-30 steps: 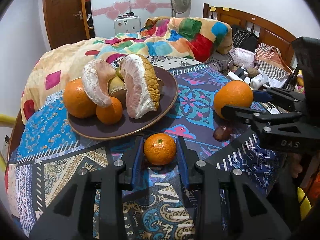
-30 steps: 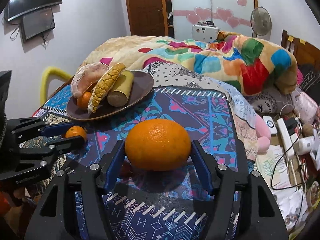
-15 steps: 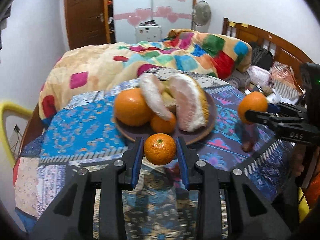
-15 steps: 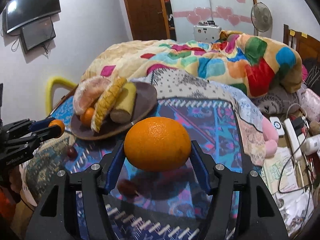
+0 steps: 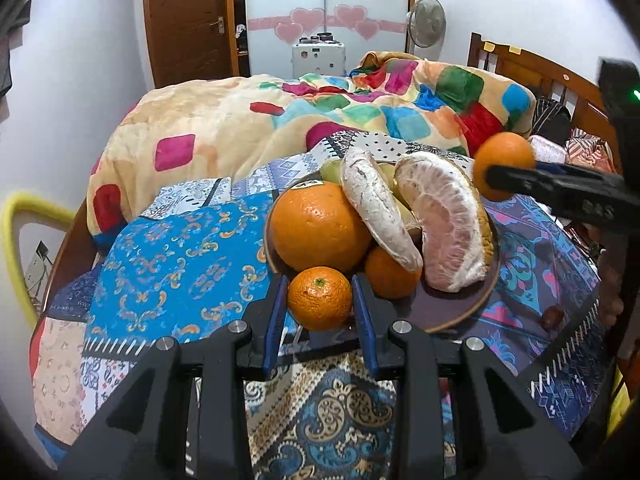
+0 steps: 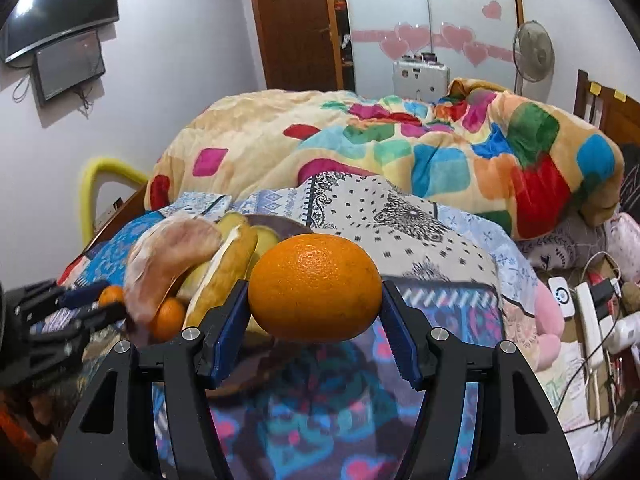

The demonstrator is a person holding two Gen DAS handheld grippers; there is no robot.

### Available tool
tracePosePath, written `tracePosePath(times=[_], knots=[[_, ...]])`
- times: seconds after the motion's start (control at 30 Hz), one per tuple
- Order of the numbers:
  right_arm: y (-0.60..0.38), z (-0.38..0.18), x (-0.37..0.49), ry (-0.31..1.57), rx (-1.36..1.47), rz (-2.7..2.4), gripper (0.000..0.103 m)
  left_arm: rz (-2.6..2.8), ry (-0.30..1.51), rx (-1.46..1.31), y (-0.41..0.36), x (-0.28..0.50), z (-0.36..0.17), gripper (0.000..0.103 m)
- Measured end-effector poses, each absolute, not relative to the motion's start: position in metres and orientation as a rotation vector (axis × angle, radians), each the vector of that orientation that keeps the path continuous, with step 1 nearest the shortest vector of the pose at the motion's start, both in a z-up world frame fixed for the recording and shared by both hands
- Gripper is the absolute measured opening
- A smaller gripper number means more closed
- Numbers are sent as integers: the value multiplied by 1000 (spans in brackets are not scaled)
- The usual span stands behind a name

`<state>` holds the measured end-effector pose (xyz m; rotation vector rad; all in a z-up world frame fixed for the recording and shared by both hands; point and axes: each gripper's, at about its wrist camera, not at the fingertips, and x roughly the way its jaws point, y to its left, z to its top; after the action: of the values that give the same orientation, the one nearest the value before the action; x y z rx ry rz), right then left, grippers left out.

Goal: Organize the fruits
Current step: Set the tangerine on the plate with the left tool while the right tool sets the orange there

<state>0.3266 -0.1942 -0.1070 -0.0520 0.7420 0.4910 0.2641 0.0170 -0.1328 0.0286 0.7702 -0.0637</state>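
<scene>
The brown plate [image 5: 452, 312] on the patterned bench [image 5: 168, 248] holds a large orange [image 5: 316, 224], a small mandarin [image 5: 388, 276] and two peeled pomelo segments [image 5: 448, 224]. The left gripper [image 5: 320, 304] fingers pinch a small tangerine [image 5: 319, 298] at the plate's near rim. The right gripper [image 6: 316, 316] fingers pinch a big orange [image 6: 315, 286] above the bench, right of the plate.

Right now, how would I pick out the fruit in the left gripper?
Find the brown plate piled with fruit on the patterned cloth. At its near rim, the left gripper holds a small mandarin. It is the smallest orange fruit, with a green stem spot, smaller than the big orange behind.
</scene>
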Motion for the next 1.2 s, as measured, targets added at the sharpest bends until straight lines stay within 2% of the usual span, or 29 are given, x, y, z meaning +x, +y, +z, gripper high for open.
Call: tracePosePath(times=[0.47,0.57,0.87,0.97,1.2], knots=[[-172,-120,345,805,-114,499,61,-50,779,21,19,275,-139,34],[-170,-121,340,799,-147,497,62,-68,806,11,18,278,-143,43],[-172,-121,335,802,-168,497,63,-53,829,-3,20,278,-146,56],[-176,-121,333,817,-156,510,66,-49,813,-1,20,273,-141,60],[-185,-116,313,802,-137,545,69,-30,797,14,16,262,-128,60]])
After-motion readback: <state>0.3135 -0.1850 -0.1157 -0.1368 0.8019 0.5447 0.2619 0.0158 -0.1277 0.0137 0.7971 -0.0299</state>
